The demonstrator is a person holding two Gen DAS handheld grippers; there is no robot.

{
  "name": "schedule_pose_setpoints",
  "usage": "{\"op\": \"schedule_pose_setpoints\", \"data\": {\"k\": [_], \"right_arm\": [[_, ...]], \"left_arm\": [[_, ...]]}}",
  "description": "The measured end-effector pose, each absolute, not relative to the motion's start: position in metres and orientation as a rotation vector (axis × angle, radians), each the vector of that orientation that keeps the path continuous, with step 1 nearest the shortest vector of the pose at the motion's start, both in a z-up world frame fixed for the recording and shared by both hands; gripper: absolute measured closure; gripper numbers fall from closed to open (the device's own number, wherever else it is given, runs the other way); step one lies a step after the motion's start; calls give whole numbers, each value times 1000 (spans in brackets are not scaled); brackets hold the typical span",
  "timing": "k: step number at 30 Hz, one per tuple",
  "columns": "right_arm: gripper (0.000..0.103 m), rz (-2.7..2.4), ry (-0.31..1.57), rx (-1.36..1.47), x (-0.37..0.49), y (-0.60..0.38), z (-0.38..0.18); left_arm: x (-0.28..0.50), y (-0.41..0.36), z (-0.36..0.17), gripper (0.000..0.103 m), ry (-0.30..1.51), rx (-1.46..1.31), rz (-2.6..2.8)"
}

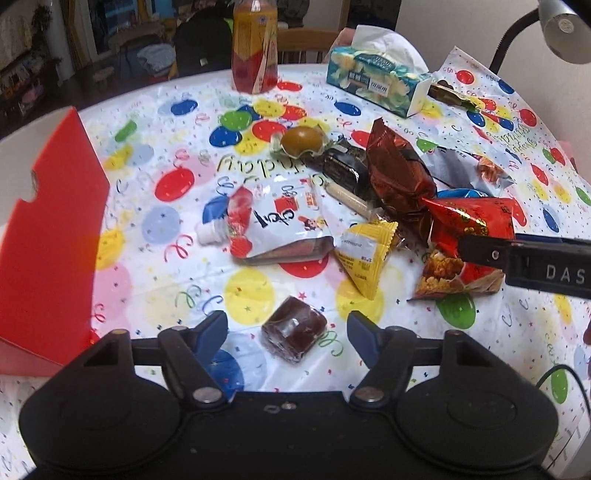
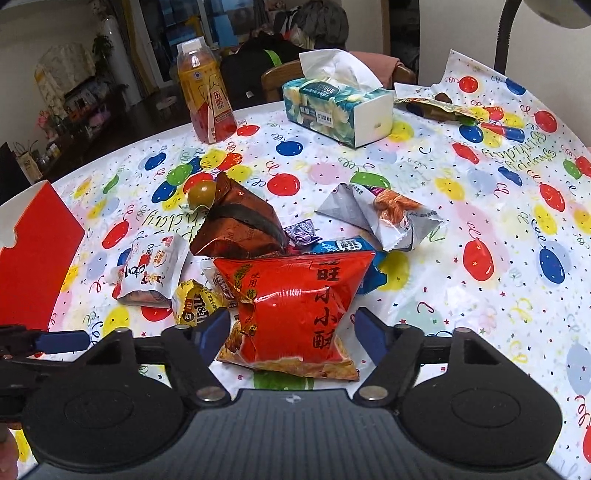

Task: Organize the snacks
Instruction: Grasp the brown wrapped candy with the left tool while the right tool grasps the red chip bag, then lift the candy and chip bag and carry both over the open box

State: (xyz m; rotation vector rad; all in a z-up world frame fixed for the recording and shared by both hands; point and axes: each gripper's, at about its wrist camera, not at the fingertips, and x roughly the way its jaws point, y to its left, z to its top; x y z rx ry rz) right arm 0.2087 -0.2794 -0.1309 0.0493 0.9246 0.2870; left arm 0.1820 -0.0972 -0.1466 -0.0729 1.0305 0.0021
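A pile of snacks lies on a balloon-print tablecloth. My left gripper is open, its blue fingers either side of a small dark brown wrapped sweet. My right gripper is open, its fingers astride a red snack bag, which also shows in the left wrist view. A red box stands at the left; it also shows in the right wrist view. In the pile are a white pouch, a yellow packet and a brown foil bag.
An orange drink bottle and a tissue box stand at the far side. A desk lamp rises at the far right. A grey packet lies right of the pile. The right gripper's finger enters from the right.
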Motion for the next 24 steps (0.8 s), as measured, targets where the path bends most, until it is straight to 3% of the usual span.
{"op": "schedule_pose_setpoints", "data": {"k": [16, 19, 24], "right_arm": [[43, 293, 921, 44, 208, -281, -131], [58, 298, 932, 45, 208, -282, -132], [62, 305, 926, 40, 205, -283, -133]], "left_arm": [[200, -77, -159, 61, 1142, -382, 131], [200, -77, -158, 62, 1142, -396, 141], [199, -80, -157, 64, 1136, -383, 152]]}}
